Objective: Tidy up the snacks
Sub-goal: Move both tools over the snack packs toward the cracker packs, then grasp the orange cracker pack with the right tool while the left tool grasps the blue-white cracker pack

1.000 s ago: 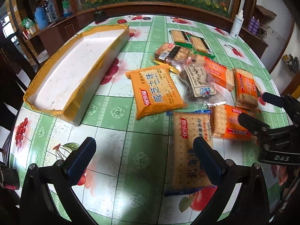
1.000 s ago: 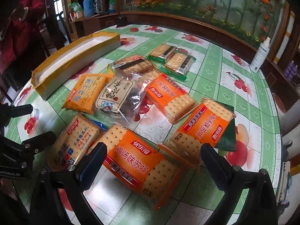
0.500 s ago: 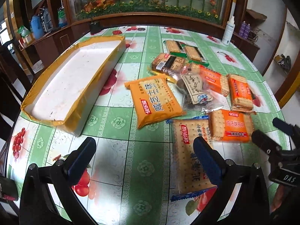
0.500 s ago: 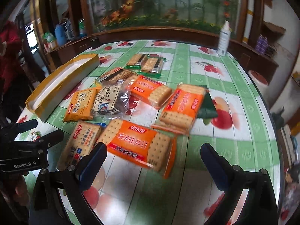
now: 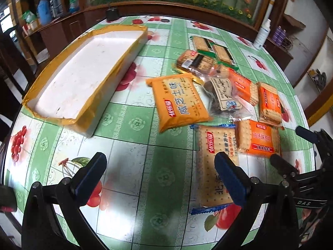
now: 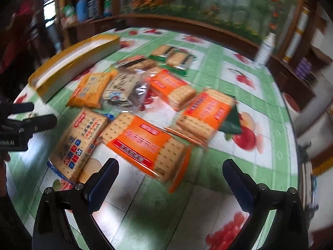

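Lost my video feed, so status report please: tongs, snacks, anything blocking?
Left tongs and right tongs open, holding nothing. Snack packets, including the orange cracker packet, loose on the green tablecloth. White foam tray with yellow tape holds none. Nothing blocking.

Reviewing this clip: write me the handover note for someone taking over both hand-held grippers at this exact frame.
Left hand-held gripper: open, empty, above bare tablecloth beside the blue-edged cracker pack.
Right hand-held gripper: open, empty, hovering by the nearest orange cracker pack.
The yellow-rimmed white tray sits at the table's left and holds nothing.
All snack packs, including the orange-yellow bag, lie loose on the table.
Done: nothing placed.
Left: move every pack, probably into the tray.
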